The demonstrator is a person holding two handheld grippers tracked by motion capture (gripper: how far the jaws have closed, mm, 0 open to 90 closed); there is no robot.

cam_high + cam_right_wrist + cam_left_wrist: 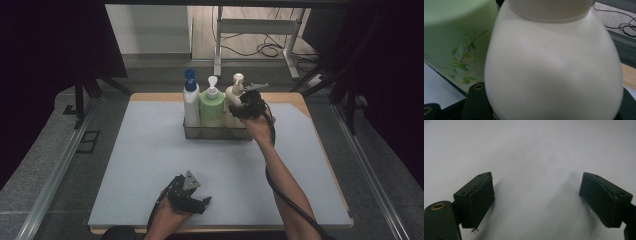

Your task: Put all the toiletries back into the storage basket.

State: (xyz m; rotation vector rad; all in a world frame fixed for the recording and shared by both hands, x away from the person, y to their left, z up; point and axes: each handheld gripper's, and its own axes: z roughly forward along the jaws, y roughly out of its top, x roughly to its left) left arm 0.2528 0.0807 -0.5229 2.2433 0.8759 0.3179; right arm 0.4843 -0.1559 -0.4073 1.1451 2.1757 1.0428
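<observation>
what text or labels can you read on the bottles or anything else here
None can be read.
Green bottle: a printed sprig of flowers and leaves, no words.
Cream bottle: plain side, no print showing.
White bottle with blue cap: too small to tell any label.

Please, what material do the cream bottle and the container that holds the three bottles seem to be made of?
The cream bottle looks like opaque plastic with a smooth, slightly glossy skin: soft highlights, a ribbed collar. The container seems to be clear plastic or maybe glass, since the bottles show through its wall; the pictures cannot settle which.
</observation>
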